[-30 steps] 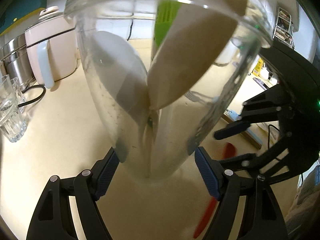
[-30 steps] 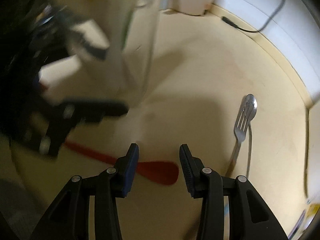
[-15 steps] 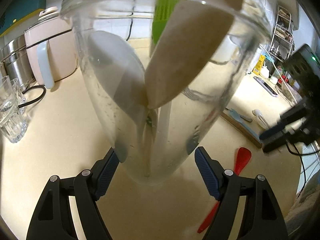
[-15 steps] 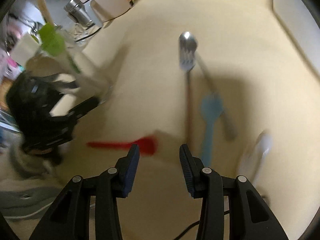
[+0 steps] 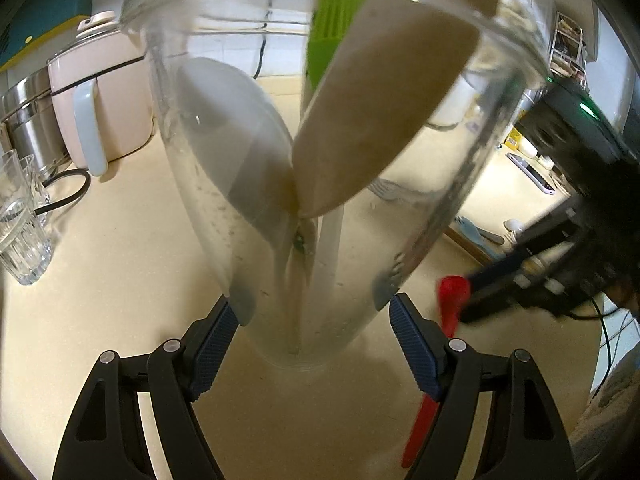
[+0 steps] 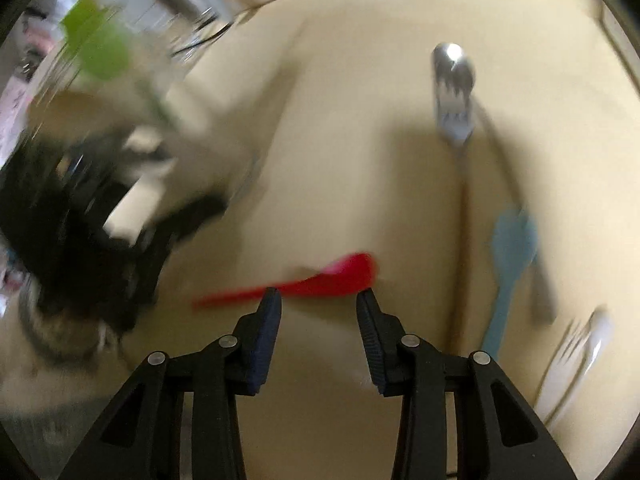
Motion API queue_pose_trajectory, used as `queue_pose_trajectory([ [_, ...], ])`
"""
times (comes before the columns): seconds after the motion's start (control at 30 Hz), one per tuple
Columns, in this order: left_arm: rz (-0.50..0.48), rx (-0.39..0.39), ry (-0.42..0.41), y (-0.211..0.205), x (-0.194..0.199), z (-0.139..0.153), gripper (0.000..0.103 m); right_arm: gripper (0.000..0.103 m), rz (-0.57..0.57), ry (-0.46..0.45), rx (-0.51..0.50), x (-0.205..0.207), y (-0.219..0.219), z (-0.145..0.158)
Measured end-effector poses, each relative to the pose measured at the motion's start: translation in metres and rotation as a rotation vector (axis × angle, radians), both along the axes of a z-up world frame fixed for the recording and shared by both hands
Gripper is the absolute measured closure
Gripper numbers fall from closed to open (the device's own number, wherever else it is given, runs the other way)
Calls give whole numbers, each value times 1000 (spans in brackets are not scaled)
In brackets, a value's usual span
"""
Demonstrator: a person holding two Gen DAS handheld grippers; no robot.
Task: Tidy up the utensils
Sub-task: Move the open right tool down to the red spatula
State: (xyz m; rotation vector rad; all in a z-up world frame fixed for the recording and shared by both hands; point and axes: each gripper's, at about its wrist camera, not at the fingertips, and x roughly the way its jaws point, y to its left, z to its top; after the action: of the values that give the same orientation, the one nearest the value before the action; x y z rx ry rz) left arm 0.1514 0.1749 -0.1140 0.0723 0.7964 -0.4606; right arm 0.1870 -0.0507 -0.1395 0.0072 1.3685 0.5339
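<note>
Holding, left gripper: your left gripper point(image 5: 314, 316) points steeply down at the tabletop point(image 5: 100, 280), with its blue pads point(image 5: 214, 344) pressed against opposite sides of the clear jar point(image 5: 440, 208), low on its body.
Jar contents: a wooden spatula point(image 5: 380, 120), a grey spoon point(image 5: 228, 140) and a green utensil point(image 5: 332, 28) stand inside it, their heads up near the rim.
Jar position: its base sits at the tabletop just ahead of your left gripper's fingers.
Right gripper pose: your right gripper point(image 6: 319, 300) is aimed almost straight down at the tabletop; its view is smeared by motion blur.
Right gripper state: its jaws are spread part way and have just been closing a little. Nothing is pinched between the pads.
Red spatula: the red spatula point(image 6: 344, 274) lies flat on the tabletop just beyond your right fingertips point(image 6: 272, 300), running across them, its head nearer the right-hand finger. In the left wrist view your right gripper's tips sit at that head, just right of the jar.
Other utensils: a metal fork point(image 6: 454, 120), a blue spatula point(image 6: 512, 240) and a white utensil point(image 6: 580, 344) lie on the tabletop off to the right in the right wrist view.
Background: a pink kettle point(image 5: 108, 92) and drinking glasses point(image 5: 20, 232) stand to the left of the jar.
</note>
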Motion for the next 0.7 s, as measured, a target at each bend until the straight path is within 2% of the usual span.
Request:
queue_pose_trajectory([
  [0.17, -1, 3, 0, -1, 0, -1, 23, 63, -43, 25, -50, 7, 13, -1],
  [0.3, 0, 5, 2, -2, -1, -2, 23, 62, -38, -23, -171, -1, 33, 0],
  [0.33, 0, 4, 2, -2, -1, -3, 23, 62, -59, -40, -236, -4, 35, 1],
  [0.4, 0, 4, 2, -2, -1, -3, 23, 62, -105, -53, -294, -4, 32, 5],
  [0.47, 1, 4, 4, -2, -1, -4, 23, 62, -148, 2, -261, -3, 24, 11],
  [0.53, 3, 3, 5, -3, 0, -4, 23, 62, -182, 109, -177, -3, 20, 10],
  [0.57, 4, 2, 6, -3, 1, -4, 23, 62, -189, 141, -171, -3, 23, 8],
  [0.7, 5, -4, 0, -2, -1, -3, 23, 60, -177, 117, -221, 3, 44, 3],
])
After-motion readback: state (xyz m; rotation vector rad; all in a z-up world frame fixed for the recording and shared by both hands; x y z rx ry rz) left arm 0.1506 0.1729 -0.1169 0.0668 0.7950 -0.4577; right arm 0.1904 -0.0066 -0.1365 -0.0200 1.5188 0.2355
